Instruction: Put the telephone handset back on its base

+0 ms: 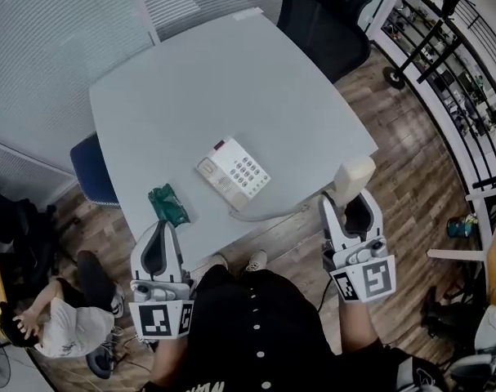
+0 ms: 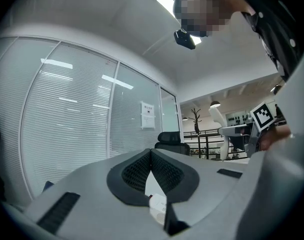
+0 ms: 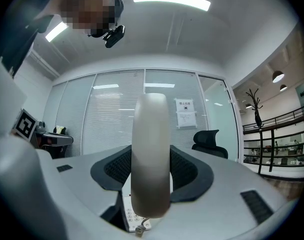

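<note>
Now: right gripper (image 1: 350,212) clamped on handset (image 3: 150,154), held upright near the table's (image 1: 231,80) near right corner, well right of base (image 1: 234,172). Left gripper (image 1: 159,247) closed, empty. Cord (image 1: 272,212) runs from base toward handset. To do well: carry handset over the base, tip it flat, align with the cradle beside the keypad, keep cord clear, lower before releasing.

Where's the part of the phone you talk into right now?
In the head view the handset is by the table's near right corner, clamped in the right gripper, right of the phone base.
</note>
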The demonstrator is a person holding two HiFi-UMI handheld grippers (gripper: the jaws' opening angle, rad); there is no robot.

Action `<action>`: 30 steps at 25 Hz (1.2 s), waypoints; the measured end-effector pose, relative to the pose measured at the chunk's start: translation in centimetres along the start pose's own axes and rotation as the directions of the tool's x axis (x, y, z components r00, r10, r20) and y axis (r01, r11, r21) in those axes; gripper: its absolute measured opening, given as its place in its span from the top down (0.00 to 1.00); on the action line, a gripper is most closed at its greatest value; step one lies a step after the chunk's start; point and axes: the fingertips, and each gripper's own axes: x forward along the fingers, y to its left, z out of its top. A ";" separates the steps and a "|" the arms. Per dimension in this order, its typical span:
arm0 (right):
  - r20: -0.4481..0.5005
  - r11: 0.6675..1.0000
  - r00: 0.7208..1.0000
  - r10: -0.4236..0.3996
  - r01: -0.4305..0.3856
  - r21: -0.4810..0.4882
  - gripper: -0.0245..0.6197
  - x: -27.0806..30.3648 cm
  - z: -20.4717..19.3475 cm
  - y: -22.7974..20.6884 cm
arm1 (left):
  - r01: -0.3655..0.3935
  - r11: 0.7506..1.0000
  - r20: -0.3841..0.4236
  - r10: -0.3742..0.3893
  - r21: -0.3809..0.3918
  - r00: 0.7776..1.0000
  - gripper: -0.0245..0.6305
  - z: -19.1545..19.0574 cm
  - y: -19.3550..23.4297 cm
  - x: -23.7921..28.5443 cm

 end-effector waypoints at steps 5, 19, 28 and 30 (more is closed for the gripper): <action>-0.004 1.000 1.000 -0.001 0.001 0.010 0.60 0.8 -0.5 0.4 | -0.032 0.999 0.005 0.032 0.016 0.999 0.94 0.1 1.6 0.2; 0.023 0.999 0.999 -0.031 0.031 -0.024 0.60 3.6 1.3 1.1 | 0.015 1.000 0.063 -0.016 0.011 0.998 0.94 1.9 4.5 3.2; -0.014 1.000 1.000 0.009 -0.009 -0.014 0.60 5.6 0.0 2.1 | -0.039 0.999 0.032 0.038 0.008 0.999 0.94 1.0 6.0 3.0; -0.024 1.000 0.999 0.022 -0.022 -0.013 0.60 6.0 -0.4 2.4 | -0.040 0.999 0.026 0.040 0.005 0.999 0.94 0.8 6.2 2.9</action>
